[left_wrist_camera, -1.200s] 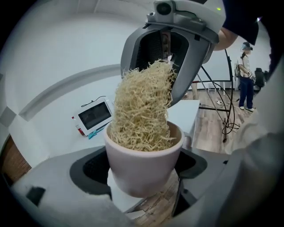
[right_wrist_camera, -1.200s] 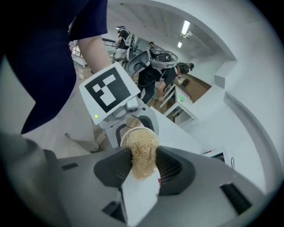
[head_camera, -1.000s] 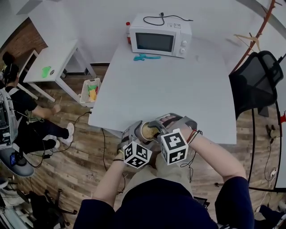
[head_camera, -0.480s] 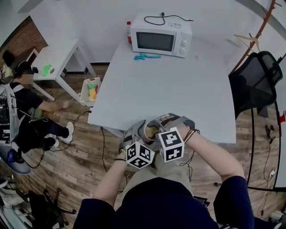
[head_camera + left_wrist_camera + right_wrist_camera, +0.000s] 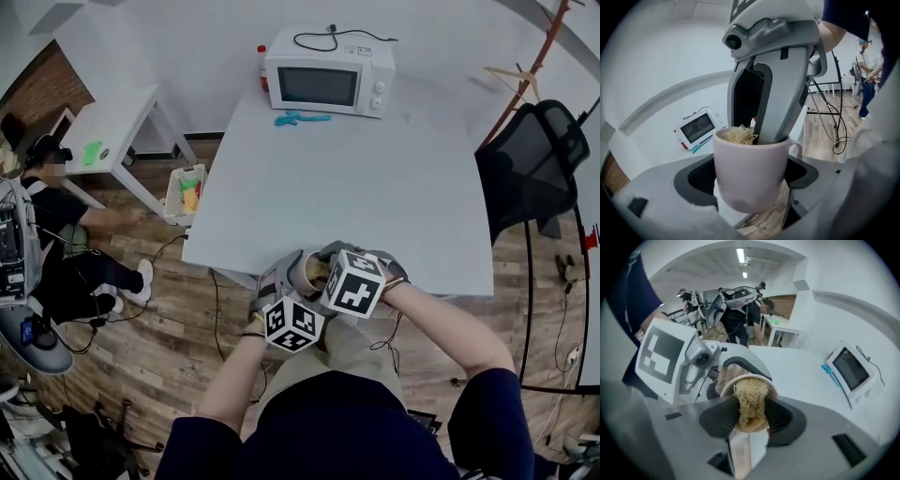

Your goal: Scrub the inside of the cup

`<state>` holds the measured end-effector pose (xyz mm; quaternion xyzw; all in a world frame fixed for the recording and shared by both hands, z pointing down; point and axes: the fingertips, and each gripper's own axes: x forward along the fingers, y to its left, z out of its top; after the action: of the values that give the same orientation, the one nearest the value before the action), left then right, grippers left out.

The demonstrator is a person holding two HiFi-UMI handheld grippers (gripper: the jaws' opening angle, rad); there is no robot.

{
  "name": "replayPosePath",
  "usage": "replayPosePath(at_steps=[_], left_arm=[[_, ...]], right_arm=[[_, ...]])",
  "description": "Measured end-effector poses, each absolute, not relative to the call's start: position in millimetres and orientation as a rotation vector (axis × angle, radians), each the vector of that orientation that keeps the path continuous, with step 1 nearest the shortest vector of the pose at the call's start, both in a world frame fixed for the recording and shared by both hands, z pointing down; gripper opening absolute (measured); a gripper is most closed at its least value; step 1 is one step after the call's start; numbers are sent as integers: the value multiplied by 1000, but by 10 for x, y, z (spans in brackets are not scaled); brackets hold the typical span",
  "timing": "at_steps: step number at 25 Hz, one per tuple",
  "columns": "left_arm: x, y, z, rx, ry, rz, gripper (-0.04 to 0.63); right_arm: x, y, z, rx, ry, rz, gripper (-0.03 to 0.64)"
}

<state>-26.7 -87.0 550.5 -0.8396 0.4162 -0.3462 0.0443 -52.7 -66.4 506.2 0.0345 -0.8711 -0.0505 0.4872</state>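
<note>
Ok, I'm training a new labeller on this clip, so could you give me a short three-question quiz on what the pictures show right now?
1. True or false: the left gripper has its jaws shut on the cup.
2. What does the right gripper hold? A) a straw-coloured fibrous scrubber B) a spoon C) nothing
3. Fill in: at the table's far edge stands a white ___.
Key: 1 true; 2 A; 3 microwave.

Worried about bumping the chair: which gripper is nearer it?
Right. The right gripper, gripping the scrubber in the cup, is on the chair's side; the left gripper, holding the cup, is farther off.
</note>
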Motion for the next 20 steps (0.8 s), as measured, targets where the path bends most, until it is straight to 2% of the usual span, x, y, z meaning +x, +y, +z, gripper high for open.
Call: replayPosePath(at_steps=[12, 16, 20], left_arm=[[-264, -889, 5633, -2545, 1279, -1086, 419], [-290, -914, 5645, -2539, 1286, -1093, 419], [-344, -928, 5641, -2544, 1297, -1085, 419]], right_arm=[[-382, -810, 5298, 399, -2013, 808, 160], [-400, -838, 5300, 415, -2027, 796, 160], [-468, -834, 5265, 321, -2103, 526, 160]])
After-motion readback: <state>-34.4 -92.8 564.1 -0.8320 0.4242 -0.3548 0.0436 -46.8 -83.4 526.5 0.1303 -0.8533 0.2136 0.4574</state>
